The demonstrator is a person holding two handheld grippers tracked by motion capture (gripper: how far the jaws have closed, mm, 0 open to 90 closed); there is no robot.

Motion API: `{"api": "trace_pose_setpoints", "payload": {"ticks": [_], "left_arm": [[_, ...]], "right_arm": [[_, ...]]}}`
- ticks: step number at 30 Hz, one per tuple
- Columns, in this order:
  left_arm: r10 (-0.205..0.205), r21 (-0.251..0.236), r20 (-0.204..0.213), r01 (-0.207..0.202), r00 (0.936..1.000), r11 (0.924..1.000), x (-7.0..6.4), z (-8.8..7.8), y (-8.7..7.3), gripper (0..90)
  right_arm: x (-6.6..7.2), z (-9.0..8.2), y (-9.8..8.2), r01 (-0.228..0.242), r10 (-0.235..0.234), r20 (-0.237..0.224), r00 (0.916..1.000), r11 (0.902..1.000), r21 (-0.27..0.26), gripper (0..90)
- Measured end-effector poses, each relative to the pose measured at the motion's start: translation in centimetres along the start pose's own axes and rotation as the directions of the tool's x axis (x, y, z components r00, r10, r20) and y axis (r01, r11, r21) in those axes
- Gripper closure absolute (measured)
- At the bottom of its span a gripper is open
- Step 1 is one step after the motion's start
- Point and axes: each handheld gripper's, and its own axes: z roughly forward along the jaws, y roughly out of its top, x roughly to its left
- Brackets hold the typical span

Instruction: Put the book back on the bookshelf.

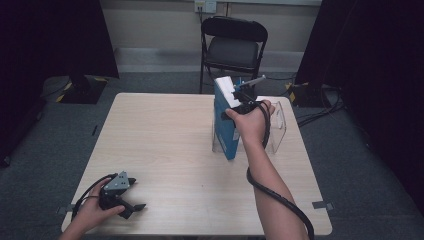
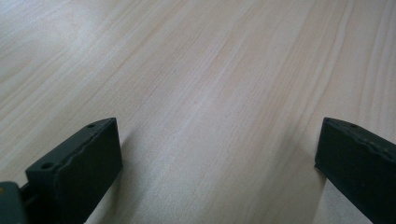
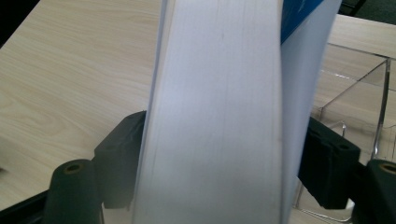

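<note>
A thick book (image 1: 225, 127) with a blue cover and white page edges stands upright at the left end of a clear acrylic holder (image 1: 278, 125) on the table's far right. My right gripper (image 1: 240, 97) reaches over the book's top edge. In the right gripper view the book (image 3: 215, 107) stands between my right gripper's (image 3: 219, 163) jaws, which sit wide on either side of it without visibly squeezing it; its cover flares loose on the right. My left gripper (image 1: 137, 193) rests on the table's near left corner, open, with bare wood between the jaws of my left gripper (image 2: 210, 154).
The light wooden table (image 1: 165, 140) stretches between the two hands. The clear holder (image 3: 369, 88) has upright dividers to the right of the book. A black folding chair (image 1: 235, 45) stands beyond the far edge. Dark curtains hang at both sides.
</note>
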Motion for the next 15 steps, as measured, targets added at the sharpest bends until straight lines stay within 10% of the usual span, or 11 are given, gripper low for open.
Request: {"api": "trace_pose_setpoints", "payload": {"ticks": [15], "left_arm": [[-0.004,-0.014,0.003,0.004,1.0000,0.9999,0.0,0.1,-0.1,0.0]], "right_arm": [[0.1,-1.6,-1.2,0.058,-0.058,-0.021,0.9981,0.9981,-0.023,16.2]]}}
